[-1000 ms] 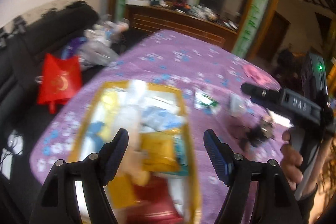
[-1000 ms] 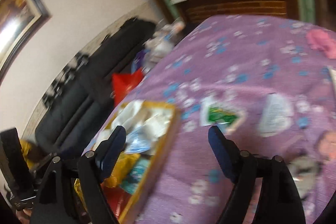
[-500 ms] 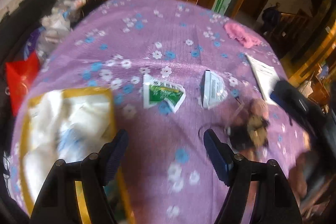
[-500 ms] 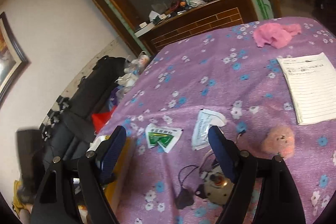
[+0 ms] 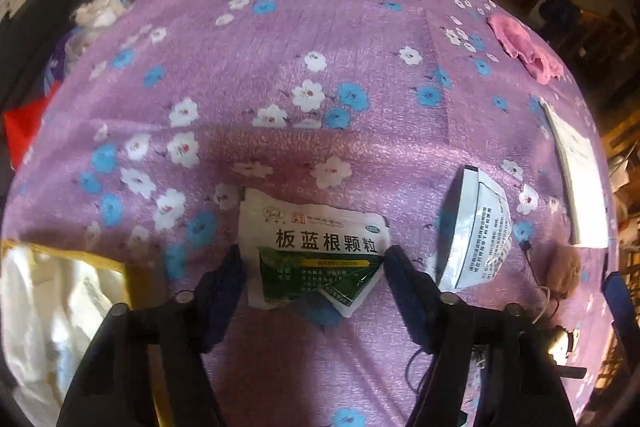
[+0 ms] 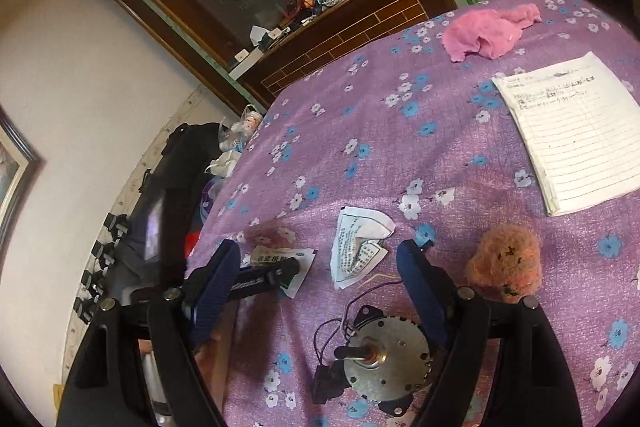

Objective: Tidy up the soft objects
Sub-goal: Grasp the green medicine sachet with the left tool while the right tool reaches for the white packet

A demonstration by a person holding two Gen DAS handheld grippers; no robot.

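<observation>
While the left tongs (image 5: 312, 267) have just been closing around the green-and-white packet (image 5: 314, 251), which lies flat on the purple cloth (image 5: 280, 47), their tips may skid over it. The right tongs (image 6: 320, 279) gape empty above the motor (image 6: 384, 359).

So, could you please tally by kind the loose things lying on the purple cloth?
Sachets: 2 (green and white sachet, silver sachet)
Pink cloth: 1
Fuzzy toy: 1
Lined paper pad: 1
Motor: 1
Total: 6
</observation>
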